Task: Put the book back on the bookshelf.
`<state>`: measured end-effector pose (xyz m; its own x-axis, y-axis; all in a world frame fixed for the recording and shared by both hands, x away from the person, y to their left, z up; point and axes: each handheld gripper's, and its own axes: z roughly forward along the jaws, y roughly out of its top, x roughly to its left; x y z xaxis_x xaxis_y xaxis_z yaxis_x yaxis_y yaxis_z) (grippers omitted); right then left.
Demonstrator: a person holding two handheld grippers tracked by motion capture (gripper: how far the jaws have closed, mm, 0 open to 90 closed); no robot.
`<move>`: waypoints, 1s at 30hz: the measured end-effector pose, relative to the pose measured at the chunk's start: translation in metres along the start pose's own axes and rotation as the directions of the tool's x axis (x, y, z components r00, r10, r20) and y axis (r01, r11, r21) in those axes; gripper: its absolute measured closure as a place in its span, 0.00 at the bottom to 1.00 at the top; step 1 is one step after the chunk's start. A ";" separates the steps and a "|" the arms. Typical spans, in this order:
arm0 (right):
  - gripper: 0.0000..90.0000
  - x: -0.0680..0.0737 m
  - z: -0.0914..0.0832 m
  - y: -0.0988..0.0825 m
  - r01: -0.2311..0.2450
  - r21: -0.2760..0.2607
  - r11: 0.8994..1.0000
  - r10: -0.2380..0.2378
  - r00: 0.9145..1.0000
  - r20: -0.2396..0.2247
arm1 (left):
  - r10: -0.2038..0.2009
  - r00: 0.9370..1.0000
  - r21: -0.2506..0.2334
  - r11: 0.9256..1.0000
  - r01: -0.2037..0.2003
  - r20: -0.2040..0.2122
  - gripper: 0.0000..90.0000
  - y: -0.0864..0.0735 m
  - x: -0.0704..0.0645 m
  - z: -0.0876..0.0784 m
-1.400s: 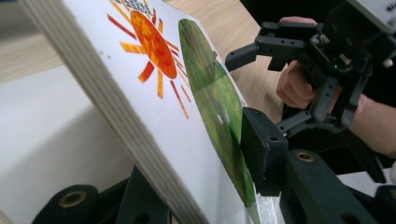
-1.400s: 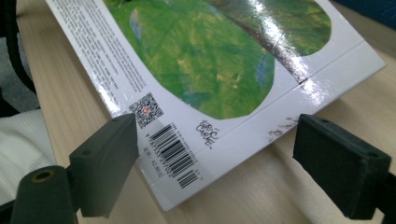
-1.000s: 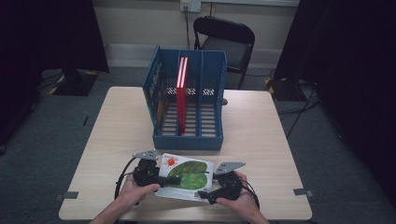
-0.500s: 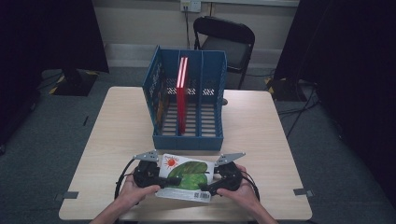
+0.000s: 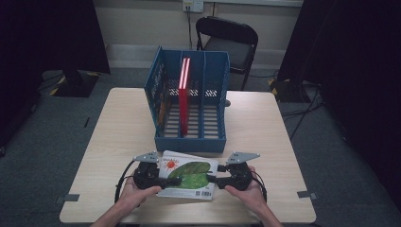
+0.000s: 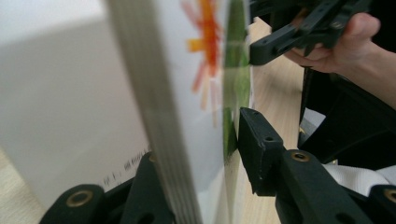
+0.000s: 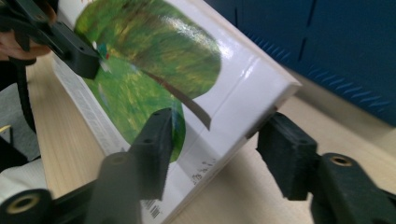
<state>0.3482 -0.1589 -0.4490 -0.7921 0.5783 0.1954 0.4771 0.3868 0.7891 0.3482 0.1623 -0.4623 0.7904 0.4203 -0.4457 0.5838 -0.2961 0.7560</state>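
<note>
High view: a picture book [image 5: 188, 173] with a green leaf and an orange sun on its white cover, at the near edge of the bench [image 5: 118, 127], between two hands. Left claw [image 5: 176, 181] clamped on the book's left end, right claw [image 5: 211, 180] reaching over its right end. Behind, near the middle of the bench, a blue file rack [image 5: 191, 105] with three slots; a red book [image 5: 183, 94] upright in the middle slot, something orange-edged against the rack's left wall, right slot apparently vacant. A black folding chair [image 5: 229, 45] beyond the bench. Barcode on the book's near edge, too small to read.

Left gripper view: book [image 6: 196, 93] gripped edge-on, one pad pressed against the green of the cover, the other jaw behind the back cover. Right claw [image 6: 261, 49] farther off at the far end, held by a hand [image 6: 348, 44]. Faint print near the lower edge, blurred, unreadable.

Right gripper view: book [image 7: 159, 79] tilted between the jaws, which have just been closing; left pad on the green leaf, right pad just beside the corner with a gap showing, so not yet clenched. Left claw [image 7: 88, 63] at the far end. Barcode and small print at the lower edge, unreadable.

Judged progress: early stage. Book grasped on one side, second grip nearly made; lifting, standing upright and slotting into the rack all left to do.
</note>
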 end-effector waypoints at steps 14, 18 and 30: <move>0.67 0.005 -0.014 0.005 0.036 -0.052 0.998 -0.036 0.999 0.010 | 0.053 0.996 0.031 0.998 -0.050 -0.074 0.68 -0.002 0.002 0.000; 0.73 0.007 -0.024 0.011 0.071 -0.068 0.995 -0.070 0.997 0.012 | 0.089 0.990 0.060 0.995 -0.082 -0.112 0.69 -0.003 0.000 0.002; 0.63 0.019 -0.005 0.009 0.175 0.020 0.984 -0.174 0.984 -0.032 | 0.092 0.989 0.077 0.994 -0.083 -0.120 0.63 -0.004 0.001 0.005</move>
<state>0.3359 -0.1476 -0.4352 -0.8748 0.4789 0.0737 0.3389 0.4962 0.7993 0.3475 0.1597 -0.4687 0.8127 0.4909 -0.3140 0.5289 -0.3952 0.7511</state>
